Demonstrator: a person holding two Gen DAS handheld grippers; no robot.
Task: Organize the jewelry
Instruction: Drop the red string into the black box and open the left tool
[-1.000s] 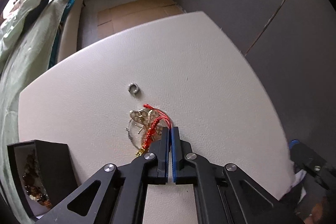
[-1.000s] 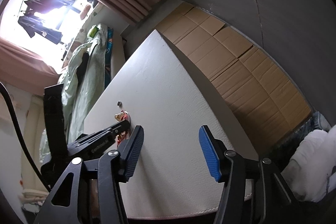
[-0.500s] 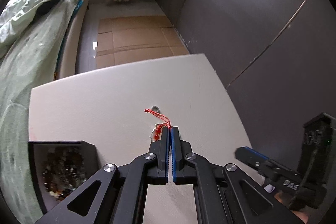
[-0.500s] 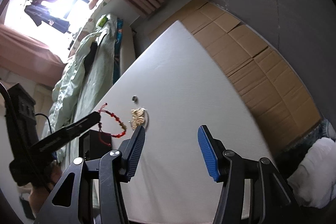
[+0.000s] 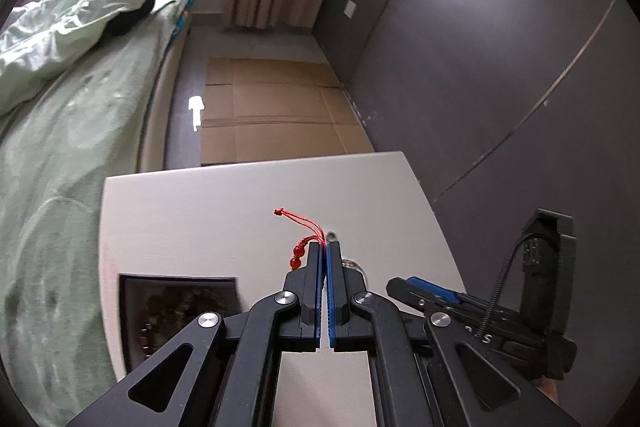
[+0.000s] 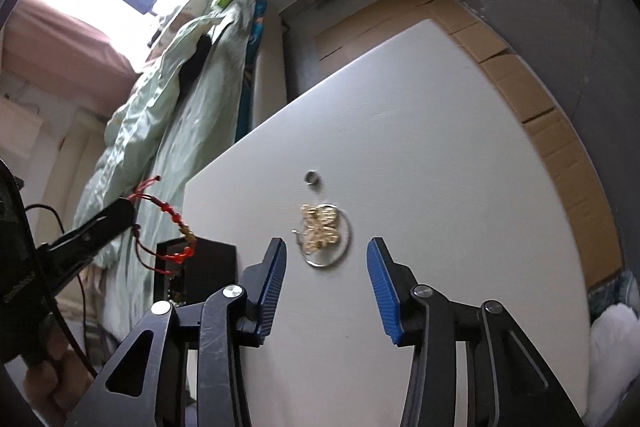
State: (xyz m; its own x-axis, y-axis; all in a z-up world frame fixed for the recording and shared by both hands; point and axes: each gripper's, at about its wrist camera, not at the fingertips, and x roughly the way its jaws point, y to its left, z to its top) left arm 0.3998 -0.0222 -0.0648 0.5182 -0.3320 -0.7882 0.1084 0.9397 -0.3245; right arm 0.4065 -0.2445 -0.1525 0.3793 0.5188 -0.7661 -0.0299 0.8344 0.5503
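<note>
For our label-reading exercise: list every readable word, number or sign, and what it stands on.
"S", white, on the right gripper, whose jaws have just been closing, gripping nothing; earlier letters hidden by a cable.
Left gripper: faint lettering, too blurred.
Nothing else readable.

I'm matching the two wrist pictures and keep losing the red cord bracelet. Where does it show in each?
Left wrist view: the red cord bracelet is at centre, pinched in the shut left tool, its knotted tail sticking up.
Right wrist view: it hangs at the left edge from the same tool, above the black box.
Shared landmark: the small silver ring on the white table, peeking beside the left tool's tips.
</note>
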